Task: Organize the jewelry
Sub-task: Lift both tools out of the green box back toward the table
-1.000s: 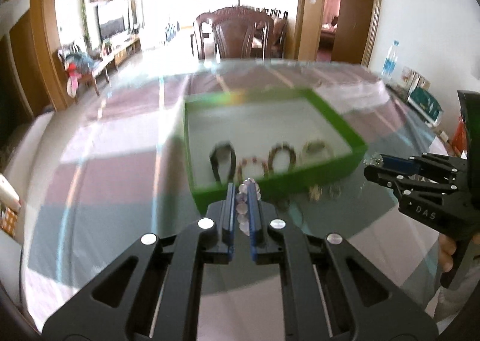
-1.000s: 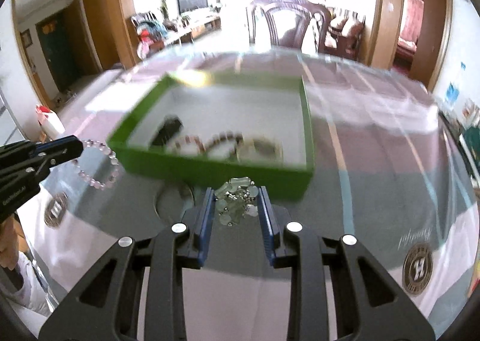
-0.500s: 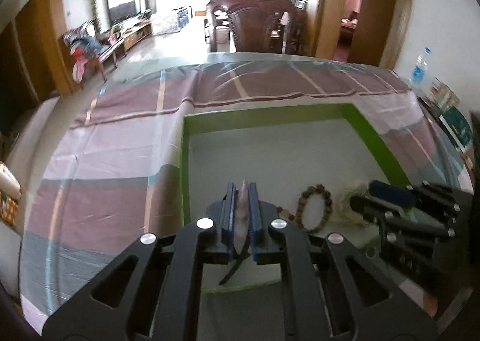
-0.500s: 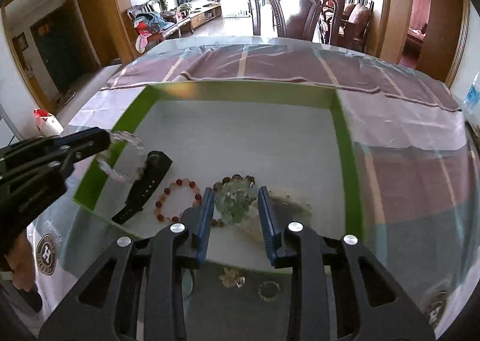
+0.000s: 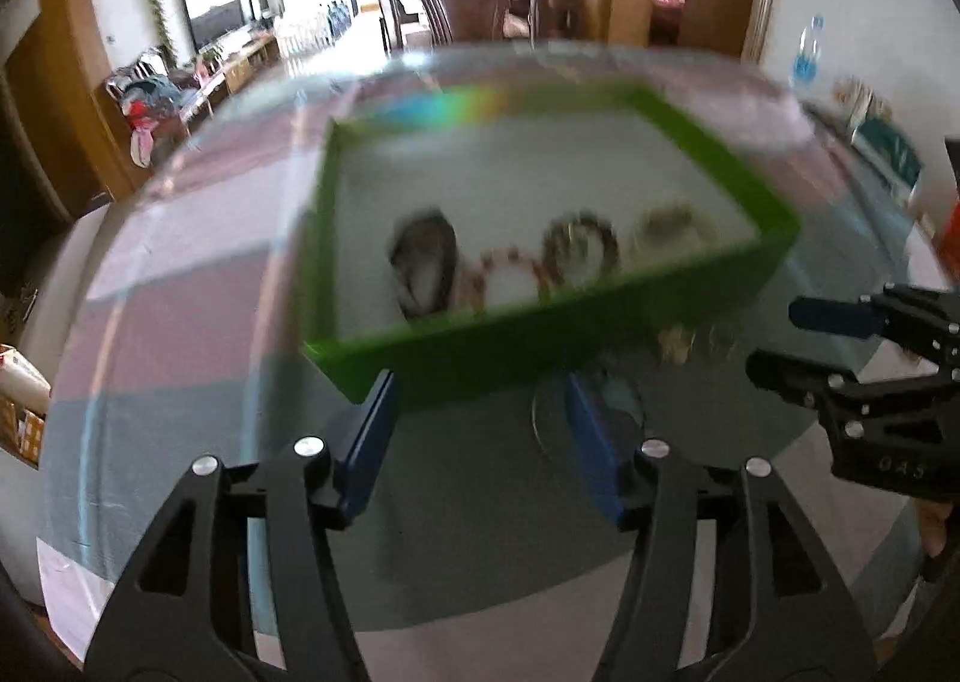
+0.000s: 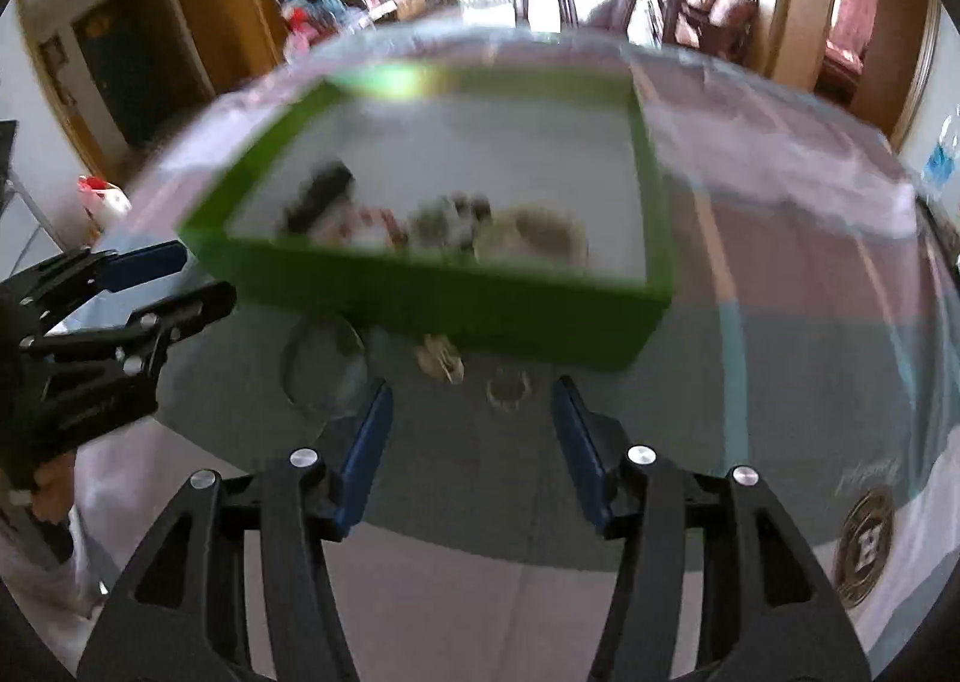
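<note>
Though blurred, bracelets (image 5: 576,253) inside green box (image 5: 540,346)

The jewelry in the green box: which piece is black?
The black strap-like band, leftmost in the green box. The others are beaded or pale rings; this one is dark and solid.

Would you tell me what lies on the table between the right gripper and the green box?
In the right wrist view, two small trinkets lie between the right gripper and green box.

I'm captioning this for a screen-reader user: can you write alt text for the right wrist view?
The right gripper, its jaws open and empty, points at small jewelry pieces on the table before a green tray holding blurred bracelets. The left gripper, also open, is at left.
</note>
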A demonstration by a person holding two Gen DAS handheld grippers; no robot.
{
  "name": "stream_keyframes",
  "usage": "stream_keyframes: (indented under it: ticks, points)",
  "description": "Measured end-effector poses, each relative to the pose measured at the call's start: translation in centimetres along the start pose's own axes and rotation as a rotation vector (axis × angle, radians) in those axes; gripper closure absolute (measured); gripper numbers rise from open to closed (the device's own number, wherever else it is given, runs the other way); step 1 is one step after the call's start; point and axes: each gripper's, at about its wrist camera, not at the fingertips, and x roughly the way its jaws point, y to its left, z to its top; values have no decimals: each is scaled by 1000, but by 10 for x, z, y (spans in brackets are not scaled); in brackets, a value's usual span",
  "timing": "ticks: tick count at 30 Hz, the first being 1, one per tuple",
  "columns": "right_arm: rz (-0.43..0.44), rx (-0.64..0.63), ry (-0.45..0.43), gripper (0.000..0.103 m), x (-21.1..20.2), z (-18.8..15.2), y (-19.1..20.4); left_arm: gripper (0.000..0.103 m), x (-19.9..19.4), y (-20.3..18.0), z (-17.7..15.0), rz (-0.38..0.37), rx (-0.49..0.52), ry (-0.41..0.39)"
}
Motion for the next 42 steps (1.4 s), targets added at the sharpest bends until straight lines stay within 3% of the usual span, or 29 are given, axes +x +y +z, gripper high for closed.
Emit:
stream_keyframes:
  ticks: [2, 9, 13, 16, 18, 29, 33, 36, 42]
  points:
    - [45, 58, 24, 64, 13, 1, -4, 46, 15, -3, -5, 2, -7, 50]
    - [82, 60, -34, 65, 26, 7, 8, 46, 35, -2, -11, -2, -22, 100]
    - [59, 50, -23, 65, 40, 10, 13, 46, 44, -2, -15, 0, -26, 119]
    - [46, 45, -46, 77, 43, 10, 14, 46, 45, -2, -16, -7, -29, 120]
    - [43, 45, -44, 78, 42, 9, 13, 46, 45, -2, -16, -9, -32, 121]
    - [81, -61, 74, 78, 16, -28, 24, 42, 31, 5, -33, 20, -43, 135]
    - [62, -40, 57, 72, 4, -37, 19, 43, 19, 5, -48, 11, -35, 145]
    - [61, -14, 49, 54, 1, -38, 14, 40, 16, 8, -54, 7, -46, 147]
    - [32, 3, 46, 53, 10, -36, 11, 37, 16, 11, -56, 11, -60, 147]
